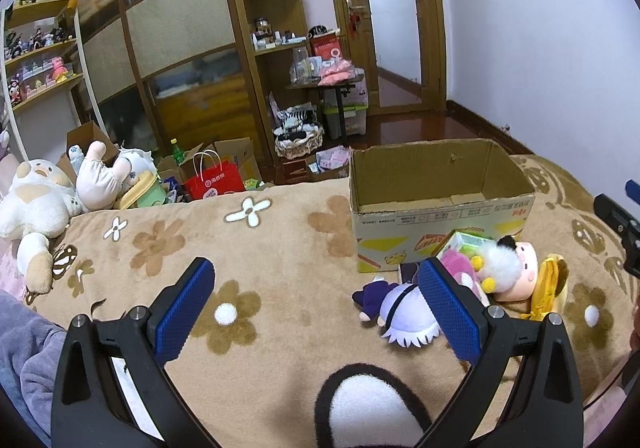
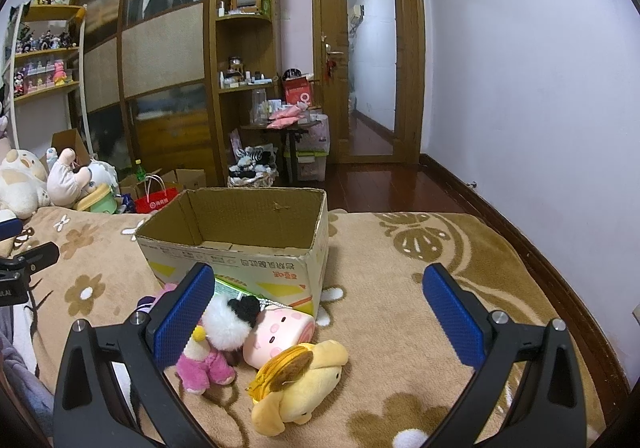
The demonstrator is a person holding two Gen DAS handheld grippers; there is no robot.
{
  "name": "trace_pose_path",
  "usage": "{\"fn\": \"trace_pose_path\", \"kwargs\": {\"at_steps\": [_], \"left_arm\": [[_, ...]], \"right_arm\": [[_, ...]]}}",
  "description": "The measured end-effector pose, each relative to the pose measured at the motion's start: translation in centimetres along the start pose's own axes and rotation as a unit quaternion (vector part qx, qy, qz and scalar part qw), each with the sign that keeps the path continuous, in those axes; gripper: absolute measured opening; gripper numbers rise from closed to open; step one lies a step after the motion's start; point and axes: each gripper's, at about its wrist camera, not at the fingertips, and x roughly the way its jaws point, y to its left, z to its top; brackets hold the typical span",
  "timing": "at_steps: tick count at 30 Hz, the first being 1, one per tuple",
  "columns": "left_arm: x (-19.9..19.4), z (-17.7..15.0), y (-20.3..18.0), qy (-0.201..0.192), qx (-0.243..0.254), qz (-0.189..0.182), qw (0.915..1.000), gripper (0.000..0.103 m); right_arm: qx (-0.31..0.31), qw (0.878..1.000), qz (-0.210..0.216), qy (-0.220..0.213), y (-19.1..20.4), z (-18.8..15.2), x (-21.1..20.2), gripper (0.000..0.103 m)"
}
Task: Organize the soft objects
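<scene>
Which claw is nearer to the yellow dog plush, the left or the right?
Right. The yellow dog plush lies between the right claw's open fingers, close ahead. The left claw is open further left, nearer the purple doll.

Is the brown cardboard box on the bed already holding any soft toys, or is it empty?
Empty, as far as visible: the brown cardboard box is open on top, and only its bare bottom flaps show. The soft toys lie outside, in front of it.
</scene>
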Motion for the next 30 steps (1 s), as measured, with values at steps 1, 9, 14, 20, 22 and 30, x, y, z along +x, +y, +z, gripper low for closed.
{"fn": "trace_pose_path", "kwargs": {"at_steps": [1, 9, 14, 20, 22, 30], "left_arm": [[0.2, 0.1, 0.1, 0.002, 0.000, 0.001, 1.0000, 0.101], [3.6, 0.7, -0.2, 0.041, -0.013, -0.014, 0.9990, 0.101], [6.1, 0.5, -0.8, 0.072, -0.016, -0.023, 0.9970, 0.101], [8.7, 0.0, -1.6, 0.114, -0.024, -0.033, 0.9927, 0.101], [9.5, -0.4, -1.8, 0.133, -0.028, -0.038, 0.9900, 0.101], [11.2, -1.8, -3.2, 0.175, -0.015, -0.060, 0.9826, 0.101]], "right_arm": [[-0.001, 1.000, -0.004, 0.001, 0.1, 0.0, 0.1, 0.103], [0.028, 0.998, -0.017, 0.052, -0.3, -0.1, 2.8, 0.103], [0.059, 0.994, -0.005, 0.092, -1.3, -0.6, 4.8, 0.103], [0.063, 0.988, 0.007, 0.139, -1.1, -1.4, 6.6, 0.103], [0.063, 0.987, 0.011, 0.150, -1.1, -1.8, 7.1, 0.103], [0.078, 0.976, 0.023, 0.202, -1.5, -3.2, 9.1, 0.101]]}}
